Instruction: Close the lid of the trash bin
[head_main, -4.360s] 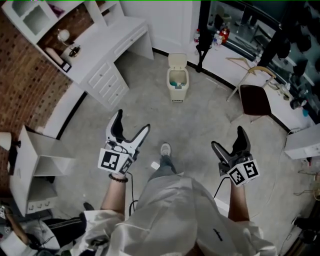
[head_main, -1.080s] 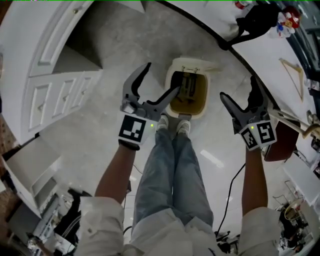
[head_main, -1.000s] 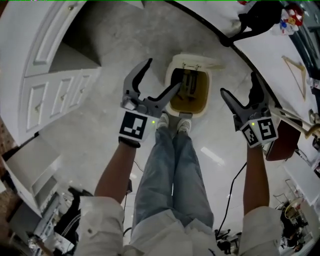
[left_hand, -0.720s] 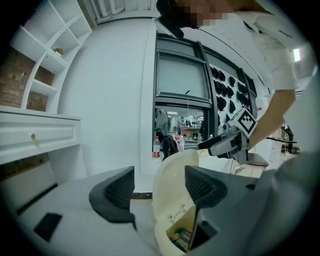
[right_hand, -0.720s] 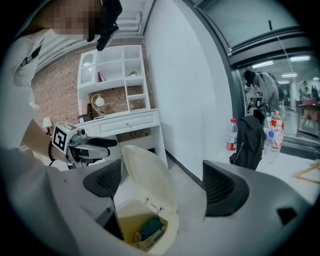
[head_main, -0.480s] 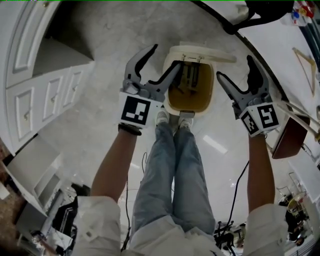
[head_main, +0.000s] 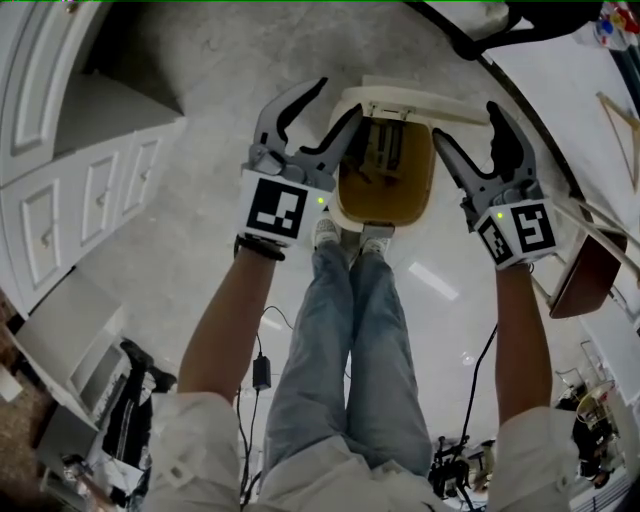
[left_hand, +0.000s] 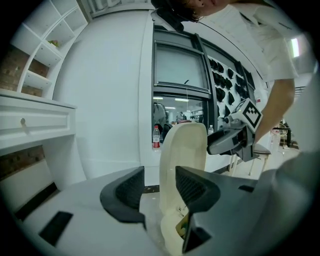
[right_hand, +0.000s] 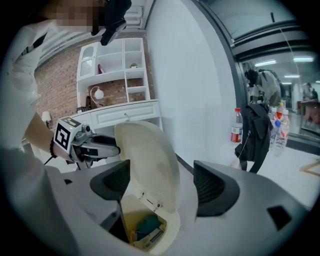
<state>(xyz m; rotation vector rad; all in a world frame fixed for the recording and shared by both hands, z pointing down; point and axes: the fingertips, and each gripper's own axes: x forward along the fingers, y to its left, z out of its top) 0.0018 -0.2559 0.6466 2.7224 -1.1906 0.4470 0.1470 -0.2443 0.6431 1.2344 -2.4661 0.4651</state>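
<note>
Nearly in place, but the lid is not down yet

Plainly none of the closing itself is done. The trash bin (head_main: 372, 222) sits on the floor right at the person's toes with its mouth wide open. Its lid (head_main: 410, 100) stands upright on the hinge at the far rim.

The left hand-held gripper (head_main: 335, 98) hangs at the bin's left side and the right hand-held gripper (head_main: 466, 120) at its right side. Both point toward the lid. The jaws of each have just been closing in, yet they stand apart and grasp nothing. In the left gripper view the lid shows edge-on through the gap, beyond the pads. In the right gripper view its broad inner face fills the gap in the same way, with bare space on either side.

The left one's inner jaw tip lies close over the bin's left rim. Whether it brushes that rim I cannot tell from overhead.

As I judge it, the approach is about finished and the whole push is left. A hand-held gripper has to reach the lid's upper edge, tip it forward over the hinge, and bring it down until it meets the front rim.
</note>
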